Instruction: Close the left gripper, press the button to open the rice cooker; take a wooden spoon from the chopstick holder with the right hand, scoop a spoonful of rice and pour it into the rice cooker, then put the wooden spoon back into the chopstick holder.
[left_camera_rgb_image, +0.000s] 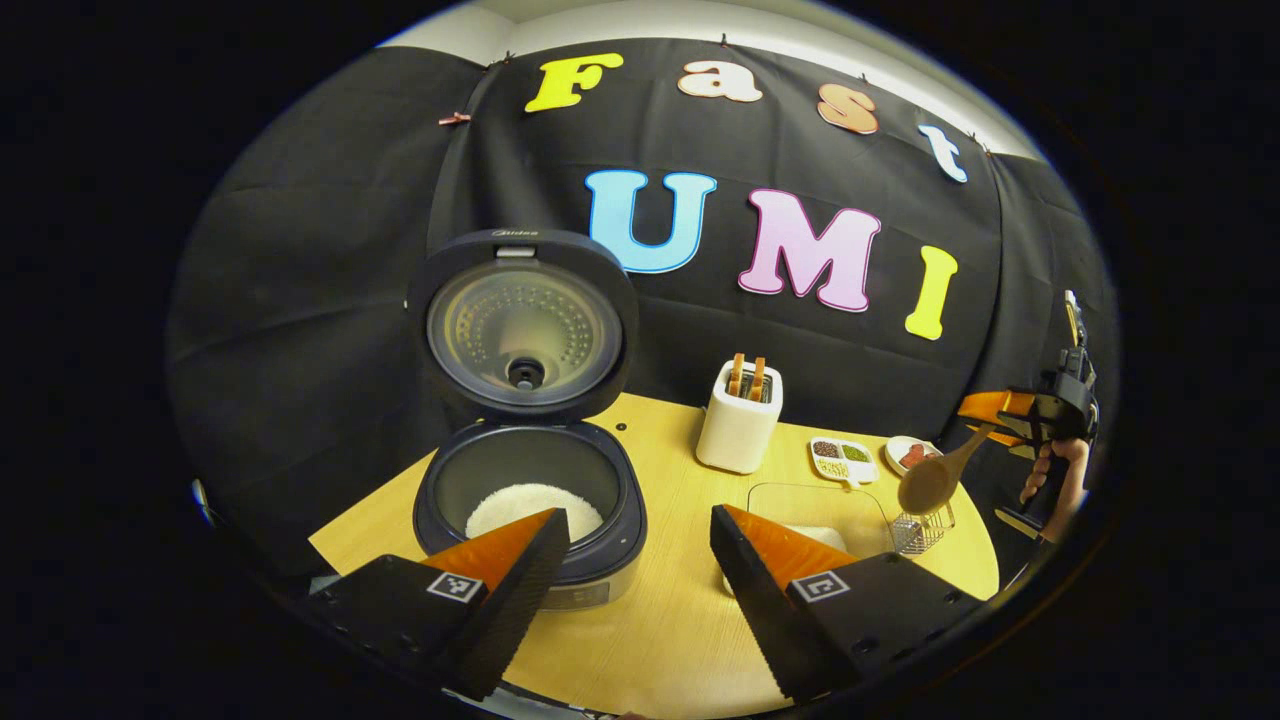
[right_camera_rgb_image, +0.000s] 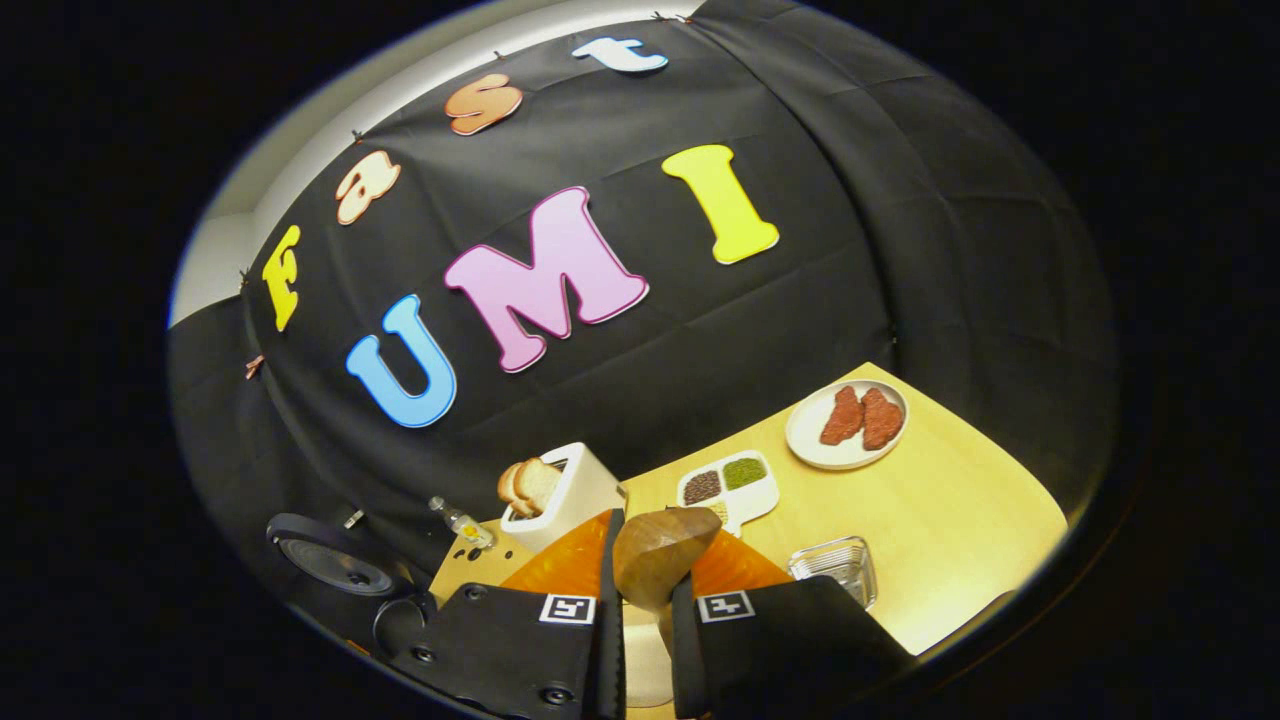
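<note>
The rice cooker (left_camera_rgb_image: 530, 500) stands open with its lid (left_camera_rgb_image: 525, 320) upright and white rice (left_camera_rgb_image: 535, 505) in the pot. My left gripper (left_camera_rgb_image: 637, 520) hovers open just in front of it, nothing between its fingers. At the far right my right gripper (left_camera_rgb_image: 1010, 415) is shut on the handle of a wooden spoon (left_camera_rgb_image: 935, 478), whose bowl hangs just above the mesh chopstick holder (left_camera_rgb_image: 920, 530). In the right gripper view the spoon (right_camera_rgb_image: 660, 560) sticks out between the closed fingers of my right gripper (right_camera_rgb_image: 650, 590), with the holder (right_camera_rgb_image: 835, 568) to its right.
A white toaster (left_camera_rgb_image: 740, 415) with bread stands mid-table. A sectioned dish of beans (left_camera_rgb_image: 842, 460), a plate of red meat (right_camera_rgb_image: 847, 420) and a clear container of rice (left_camera_rgb_image: 815, 505) lie to its right. A hand (left_camera_rgb_image: 1060, 480) holds the right gripper. A small bottle (right_camera_rgb_image: 460, 522) stands near the wall.
</note>
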